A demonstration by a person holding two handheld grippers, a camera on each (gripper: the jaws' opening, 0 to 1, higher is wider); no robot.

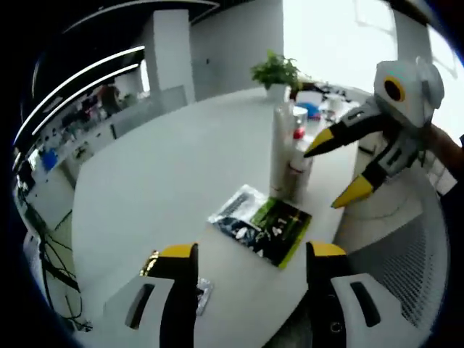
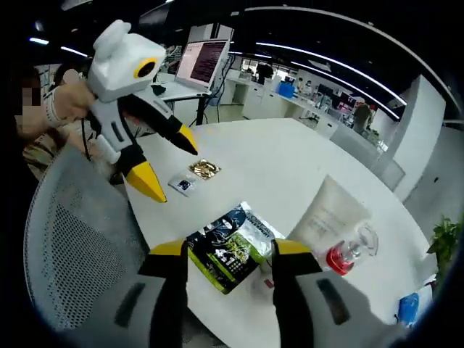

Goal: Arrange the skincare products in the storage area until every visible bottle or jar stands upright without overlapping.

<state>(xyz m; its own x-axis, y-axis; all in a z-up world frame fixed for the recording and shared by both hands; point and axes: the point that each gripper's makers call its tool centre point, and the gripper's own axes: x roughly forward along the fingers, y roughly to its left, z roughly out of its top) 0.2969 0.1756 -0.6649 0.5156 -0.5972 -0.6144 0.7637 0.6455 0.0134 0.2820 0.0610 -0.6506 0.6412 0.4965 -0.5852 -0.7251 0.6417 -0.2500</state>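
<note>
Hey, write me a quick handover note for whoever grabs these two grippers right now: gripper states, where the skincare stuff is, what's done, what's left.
Left gripper: open, empty, over the white table.
Right gripper: open, empty, hovering by the products.
Tall white tube stands upright at the table edge, a clear bottle with red liquid close beside it, possibly touching.
Green-black sachet lies flat, overlapping a dark silvery packet.
A gold packet and a small sachet lie apart nearby.
Done: tube and bottle look upright.
Left: probably separate the overlapping sachets and tidy the loose packets.
</note>
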